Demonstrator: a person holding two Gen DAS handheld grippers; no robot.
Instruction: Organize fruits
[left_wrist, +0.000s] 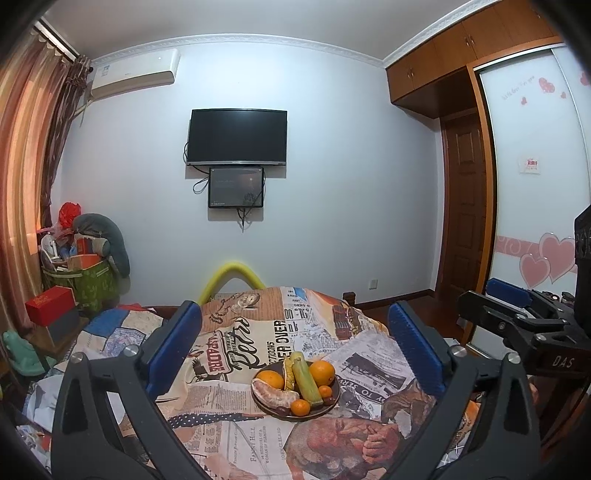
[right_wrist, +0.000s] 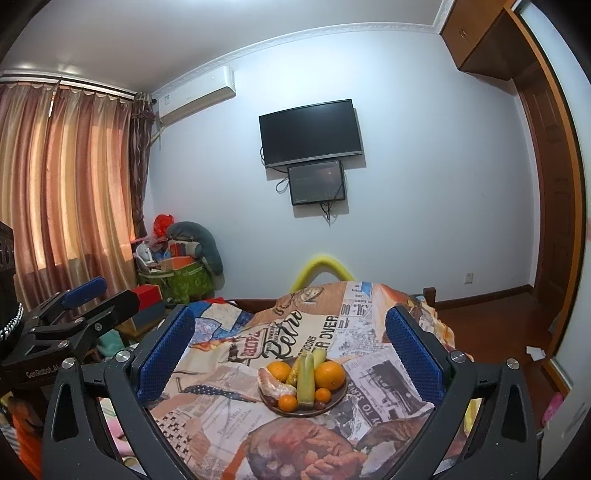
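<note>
We held the left gripper (left_wrist: 293, 338) wide open and empty above the near edge of the bed (left_wrist: 236, 435), and the right gripper (right_wrist: 290, 338) likewise open and empty beside it, both well short of the plate (left_wrist: 334, 400). The plate sat on the newsprint cover, mid-bed, heaped with two oranges (left_wrist: 322, 372), small tangerines (left_wrist: 300, 407), a peeled segment cluster (left_wrist: 275, 395), dark dates and corn (left_wrist: 304, 380).

We judged the pile the main risk: the round fruit lay touching the corn, so lifting one piece could roll its neighbours off the rim, and the soft bed could tip the plate under a push.

The corn's long axis ran away from us, near end down at the plate's front, far tip raised and pointing toward the wall.
</note>
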